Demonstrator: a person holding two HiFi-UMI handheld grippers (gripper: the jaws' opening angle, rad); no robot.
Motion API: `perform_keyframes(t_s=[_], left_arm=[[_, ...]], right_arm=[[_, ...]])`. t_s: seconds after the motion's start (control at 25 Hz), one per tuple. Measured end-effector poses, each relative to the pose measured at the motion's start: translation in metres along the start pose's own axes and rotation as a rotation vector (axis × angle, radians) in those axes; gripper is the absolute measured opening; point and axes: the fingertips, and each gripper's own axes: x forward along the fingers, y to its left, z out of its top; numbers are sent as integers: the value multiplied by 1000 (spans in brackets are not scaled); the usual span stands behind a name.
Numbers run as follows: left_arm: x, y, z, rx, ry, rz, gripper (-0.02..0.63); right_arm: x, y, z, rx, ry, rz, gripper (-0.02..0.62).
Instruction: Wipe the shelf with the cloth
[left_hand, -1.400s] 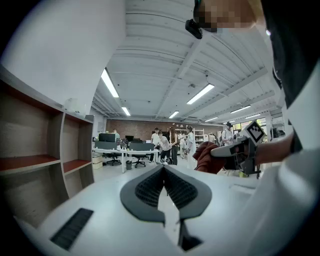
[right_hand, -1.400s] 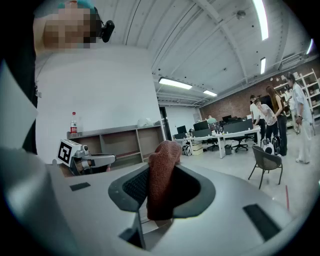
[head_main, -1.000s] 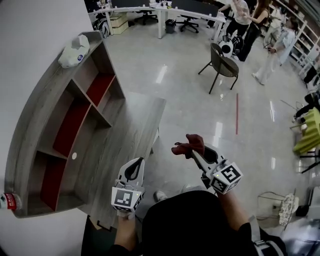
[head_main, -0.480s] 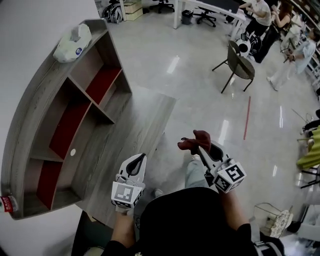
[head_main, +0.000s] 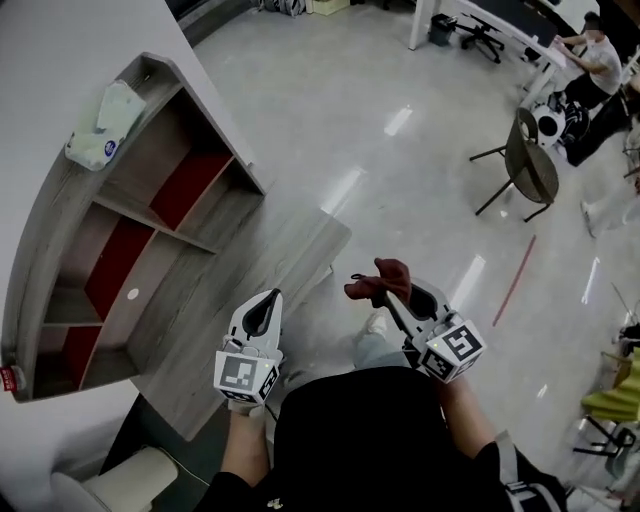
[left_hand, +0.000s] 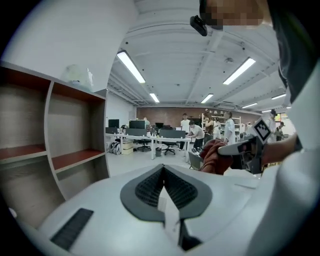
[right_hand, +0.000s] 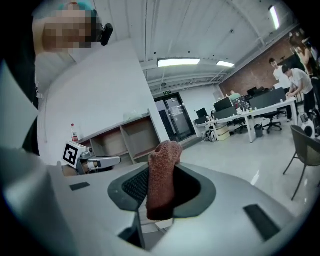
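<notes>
The grey wooden shelf with red-backed compartments stands against the white wall at the left of the head view, and shows again as a shelf in the left gripper view. My right gripper is shut on a reddish-brown cloth, held up over the floor to the right of the shelf's low desk part. The cloth stands up between the jaws in the right gripper view. My left gripper hovers over the desk edge, jaws shut, holding nothing.
A white packet lies on the shelf top and a bottle stands at its near end. A dark chair stands on the shiny floor at the far right. Desks and people fill the back of the room.
The view has shifted so the shelf sits farther left and lower. Both grippers keep about the same pose, the cloth still held in the right one.
</notes>
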Motion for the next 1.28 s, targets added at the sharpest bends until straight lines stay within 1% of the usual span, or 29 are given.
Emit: perform_keyframes(t_s=[0.12,0.24,0.32,0.44,0.64,0.8,0.92,1.04,1.2,1.28], left_arm=[[21,2,9,-36,-1,80,8],[31,9,11,-64,5,159,8],[33,15,12,-78,5,207,8],[28,27,13,-95,6,267,8],[9,58,7,-125,0,358,8],[-8,88,0,-143,-8,406,6],[-22,112,-5,-158,-17,440,8],[-39,135,-9,-171,-28,478,8],[-63,159,-18,-195,-43,529,8],[-73,165,-21,-201,-45,552,8]], right_arm=[[16,-28,12,1,32,71,106],[35,-45,23,5,47,139,106],[51,-50,25,-16,71,182,106],[80,-45,27,-31,98,251,106],[140,-11,29,-63,131,367,106],[190,26,27,-97,138,446,106],[229,56,31,-108,142,474,106],[266,83,34,-129,153,481,106],[314,120,31,-228,135,497,107],[336,138,24,-282,122,529,107]])
